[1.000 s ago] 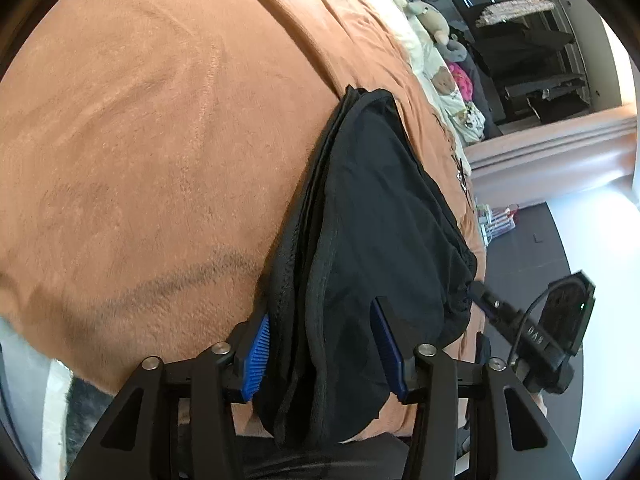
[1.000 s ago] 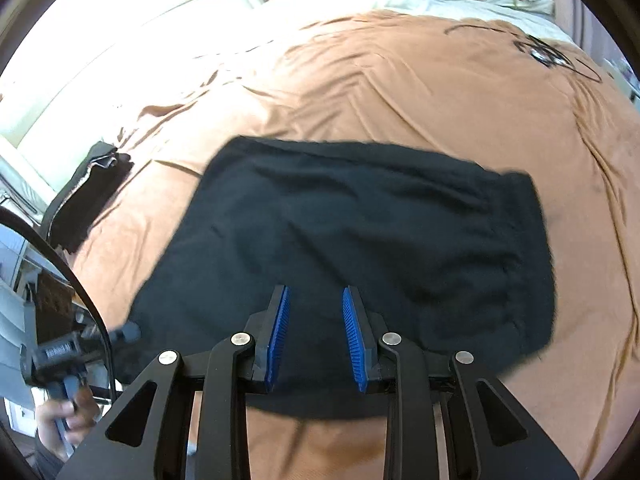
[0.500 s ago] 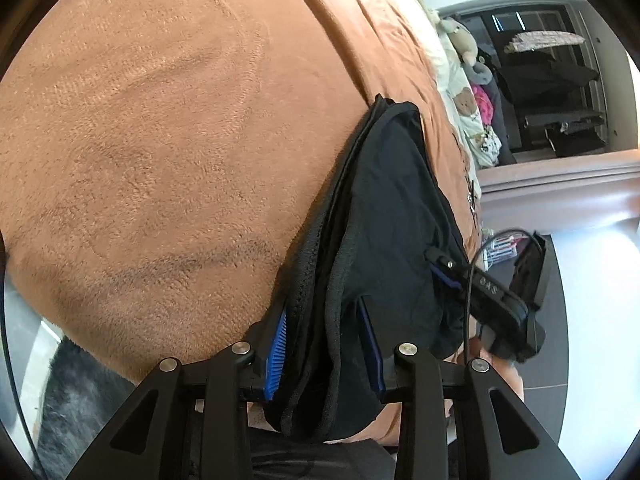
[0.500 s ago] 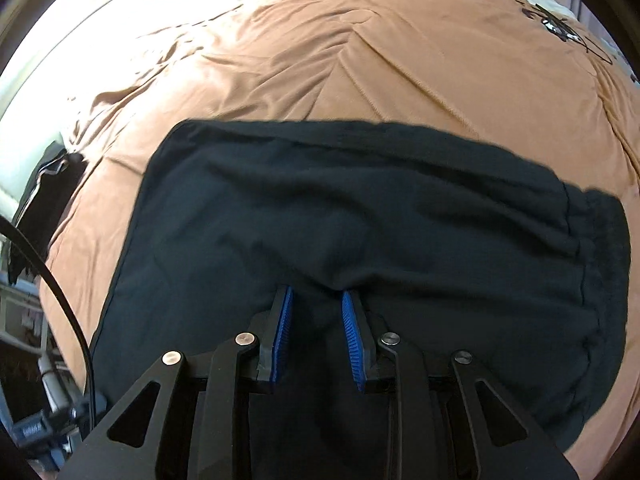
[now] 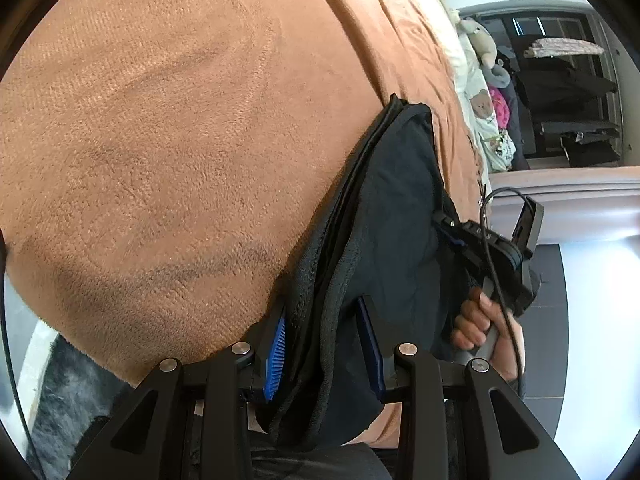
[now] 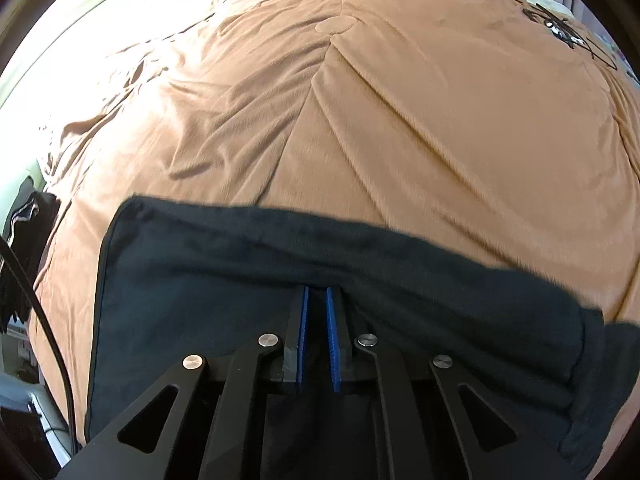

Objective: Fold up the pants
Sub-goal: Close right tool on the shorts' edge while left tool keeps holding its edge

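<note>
The black pants (image 6: 280, 280) lie flat on the bed's brown blanket (image 6: 400, 120), spread wide across its near part, with the thicker waistband end off to the right and a straight hemmed edge on the left. The right hand-held gripper (image 6: 316, 300) is pressed down into the middle of the cloth near the near edge, its blue pads drawn almost together with a pinch of the black fabric caught between them; the cloth puckers into a small ridge running out from the tips on both sides. The left hand-held gripper (image 5: 324, 340) sits at the pants' end where they reach the edge of the bed, its pads only partly apart, with the stacked black layers and a ribbed seam bunched between them, filling the gap and touching both pads. From that side a bare hand (image 5: 480, 320) is wrapped round the grip of the right tool, a black cable looping over it. Far across the blanket lies a tangle of dark cord (image 6: 560, 28), and beyond the bed's far end some soft toys (image 5: 484, 52) rest against pale bedding.
</note>
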A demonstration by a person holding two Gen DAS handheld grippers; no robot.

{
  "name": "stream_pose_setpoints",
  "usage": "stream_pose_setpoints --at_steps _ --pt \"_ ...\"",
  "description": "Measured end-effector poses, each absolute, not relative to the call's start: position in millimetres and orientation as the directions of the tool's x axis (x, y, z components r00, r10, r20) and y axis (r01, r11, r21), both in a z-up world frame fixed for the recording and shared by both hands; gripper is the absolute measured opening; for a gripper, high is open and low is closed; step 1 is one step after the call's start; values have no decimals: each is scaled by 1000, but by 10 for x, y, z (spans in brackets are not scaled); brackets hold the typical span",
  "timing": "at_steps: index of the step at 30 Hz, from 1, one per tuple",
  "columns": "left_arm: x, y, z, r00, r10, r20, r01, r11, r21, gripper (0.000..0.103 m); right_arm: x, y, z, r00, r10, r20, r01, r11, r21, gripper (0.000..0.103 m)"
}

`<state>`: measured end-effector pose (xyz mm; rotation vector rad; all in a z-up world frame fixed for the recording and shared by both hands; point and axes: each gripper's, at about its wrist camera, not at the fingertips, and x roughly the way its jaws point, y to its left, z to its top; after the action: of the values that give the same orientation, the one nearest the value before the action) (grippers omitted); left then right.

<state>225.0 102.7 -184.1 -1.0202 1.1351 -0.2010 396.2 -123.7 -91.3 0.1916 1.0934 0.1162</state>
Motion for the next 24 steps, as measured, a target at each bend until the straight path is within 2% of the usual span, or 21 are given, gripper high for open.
stream_pose_setpoints --at_steps 6,14,24 --pt "2233 1019 -1841 461 -605 -649 -332 561 -758 35 3993 -1209 -876 469 190 -862 4 976 217 6" --pt "2221 987 -1826 446 -624 -642 -303 569 -764 35 3388 -1159 -492 516 273 -812 -117 961 249 6" --pt "2237 966 -1832 441 -635 -634 -278 575 -769 35 2789 -1161 -635 466 295 -834 -168 955 244 6"
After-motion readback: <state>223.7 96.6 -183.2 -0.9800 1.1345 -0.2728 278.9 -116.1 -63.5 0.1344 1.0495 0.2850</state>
